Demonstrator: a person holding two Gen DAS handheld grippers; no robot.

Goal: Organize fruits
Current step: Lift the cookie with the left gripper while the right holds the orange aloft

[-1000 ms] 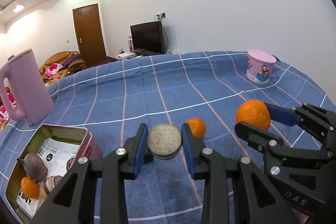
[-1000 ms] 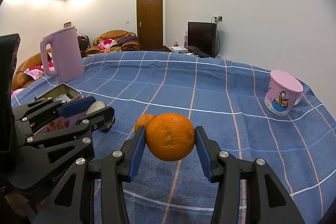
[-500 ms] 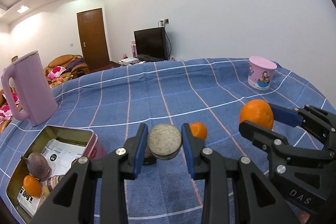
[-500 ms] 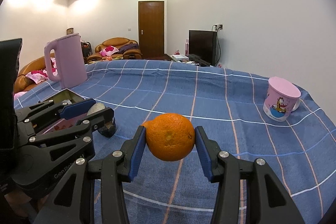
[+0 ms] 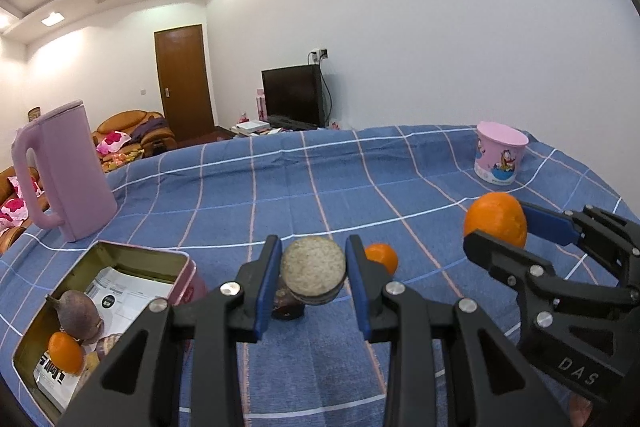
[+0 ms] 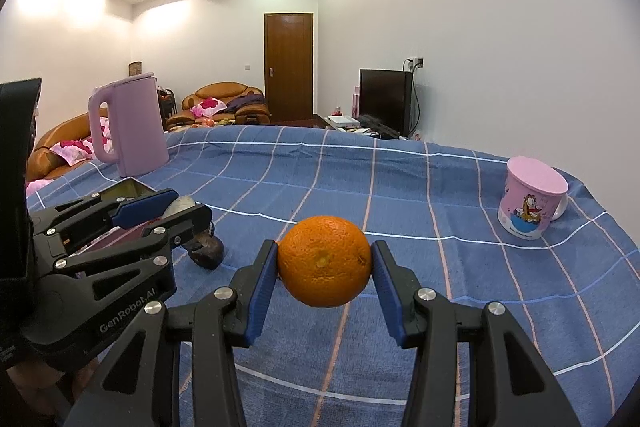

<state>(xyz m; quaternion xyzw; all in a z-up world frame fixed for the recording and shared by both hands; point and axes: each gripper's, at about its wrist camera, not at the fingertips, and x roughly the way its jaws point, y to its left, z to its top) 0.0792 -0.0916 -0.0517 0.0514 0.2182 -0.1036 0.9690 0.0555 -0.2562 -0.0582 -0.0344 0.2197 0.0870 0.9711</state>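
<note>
The left gripper (image 5: 313, 277) pinches a flat, round, grey-brown fruit (image 5: 313, 275) between its blue pads, held clear above the blue checked cloth (image 5: 320, 187) just to the right of the open pink tin (image 5: 182, 259); a dark fruit (image 6: 206, 250) lies on the cloth directly under it. The right gripper (image 6: 325, 269) clamps a large orange (image 6: 324, 261) between its pads, further right of the tin and off the cloth, with a small orange (image 5: 382, 257) lying on the cloth between the two grippers. Inside the tin are a purple-brown fruit (image 5: 76, 313) and another small orange fruit (image 5: 66, 351); a pink jug (image 5: 66, 171) stands behind the tin, and a pink cup (image 5: 500, 157) stands well apart to the tin's far right.
</note>
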